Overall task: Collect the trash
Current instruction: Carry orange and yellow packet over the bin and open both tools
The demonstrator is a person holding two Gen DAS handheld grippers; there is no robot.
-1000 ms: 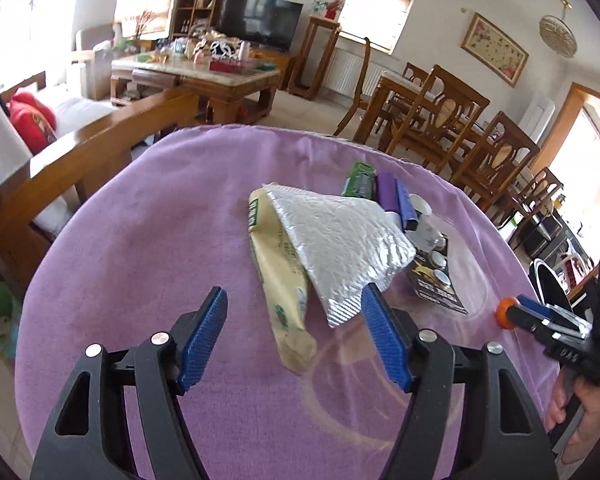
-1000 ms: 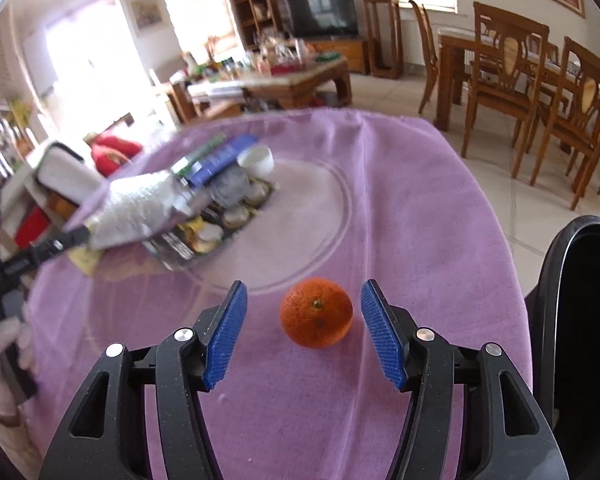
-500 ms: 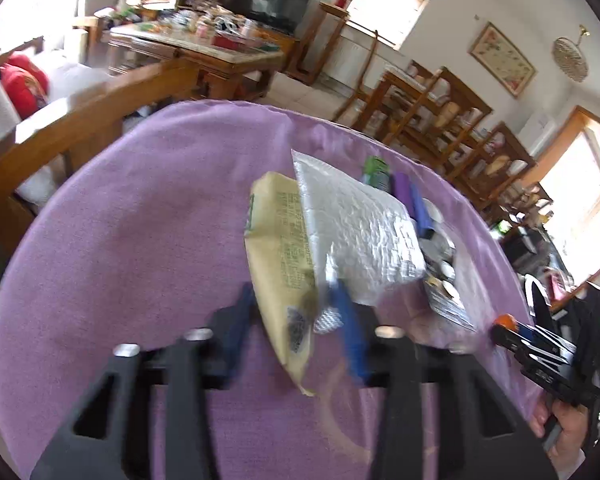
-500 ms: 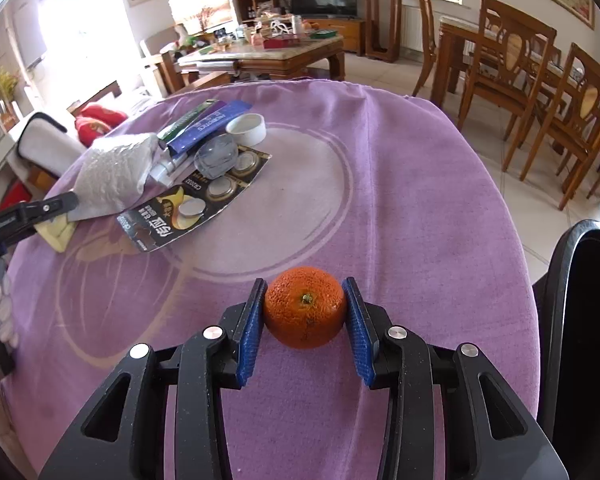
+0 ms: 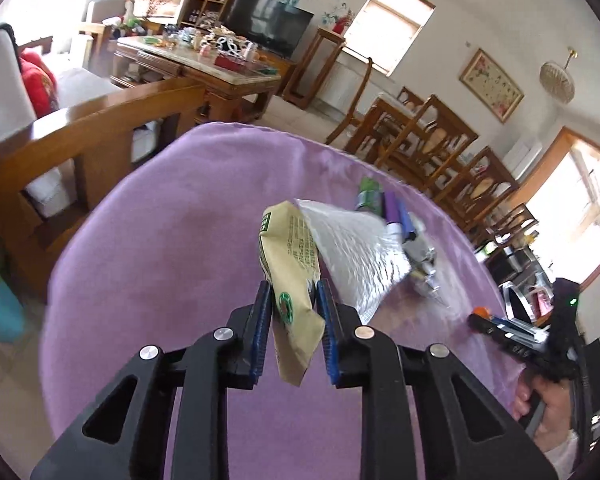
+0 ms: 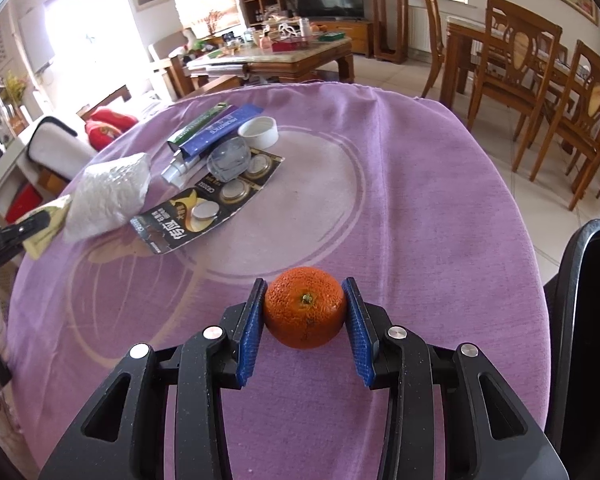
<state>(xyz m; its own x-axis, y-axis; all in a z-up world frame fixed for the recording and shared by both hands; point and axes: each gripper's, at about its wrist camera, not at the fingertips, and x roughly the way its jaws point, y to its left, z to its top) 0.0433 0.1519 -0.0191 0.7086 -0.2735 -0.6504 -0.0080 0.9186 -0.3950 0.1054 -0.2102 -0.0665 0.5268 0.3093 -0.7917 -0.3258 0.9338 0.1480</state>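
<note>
Meanwhile, the left hand-held gripper [image 5: 293,312] was clamped on a tan paper wrapper [image 5: 290,256], its blue pads pressing the wrapper's lower part from both sides while the printed upper end stood up past the fingertips. The wrapper's bottom corner hung down between the fingers, above the purple cloth of the bench [image 5: 172,248]. Just beyond the wrapper, and touching its far edge, lay a silver bubble mailer [image 5: 356,252]; whether it was lifted with the wrapper or resting on the cloth could not be told.

The right hand-held gripper [image 6: 305,322] was clamped on an orange [image 6: 305,308], both blue pads flat against its sides and its stem end facing the camera, low over the near part of the bench [image 6: 440,220]. Well beyond the orange, toward the far left of the cloth, sat a black battery card [image 6: 208,208] with round cells. A clear crumpled cup [image 6: 228,159] rested on the card's far end, with a white lid [image 6: 259,131] just beyond it. Beside the card lay a blue tube [image 6: 220,130] and a green tube [image 6: 198,126], side by side. The mailer [image 6: 108,196] lay left of the card, touching its corner.
</note>
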